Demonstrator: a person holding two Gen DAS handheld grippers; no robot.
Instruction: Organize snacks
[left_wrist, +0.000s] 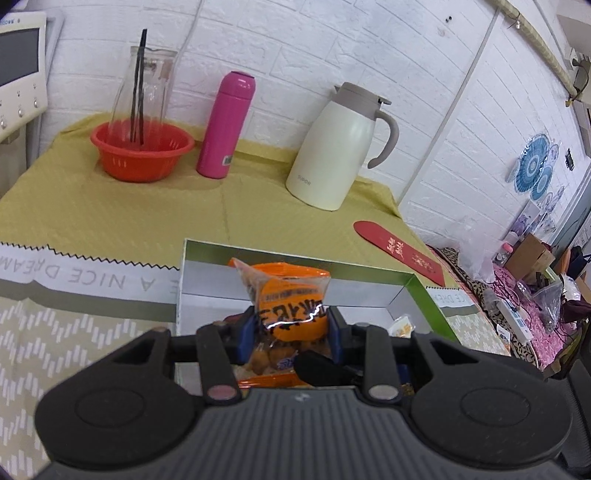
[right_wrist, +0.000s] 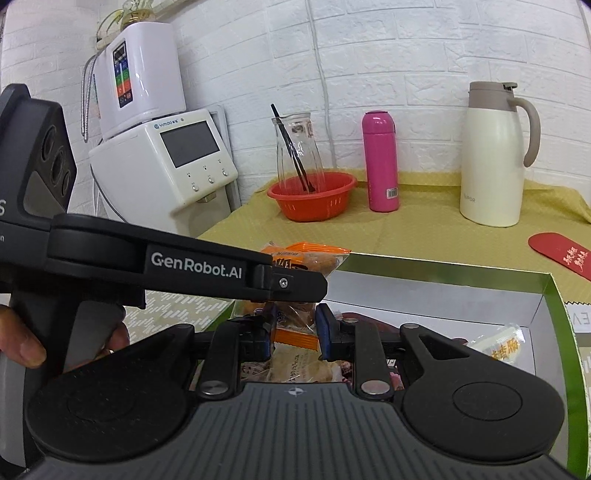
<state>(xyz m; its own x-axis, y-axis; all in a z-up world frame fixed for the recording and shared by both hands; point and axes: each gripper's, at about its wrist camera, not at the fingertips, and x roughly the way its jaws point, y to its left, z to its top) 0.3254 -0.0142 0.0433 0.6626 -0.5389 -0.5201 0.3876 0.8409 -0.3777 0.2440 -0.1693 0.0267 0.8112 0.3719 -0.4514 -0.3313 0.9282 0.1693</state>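
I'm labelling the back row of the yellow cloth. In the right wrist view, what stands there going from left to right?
Red basket with the glass carafe standing in it → pink flask → white thermal jug → red envelope, nearer the camera at the right edge.

A: What is the orange snack packet (left_wrist: 286, 306) like?
B: Clear plastic with an orange label and black lettering, brown pieces showing at its lower end. It stands upright above the box (left_wrist: 424, 291), label facing out.
A: And the box?
B: Shallow, open-topped, white inside with a green rim.
A: Anything lying inside it?
B: A pale packet (right_wrist: 498, 341) with orange writing by the box's right wall, and a beige wrapped snack (right_wrist: 295, 365) at the box's near end.
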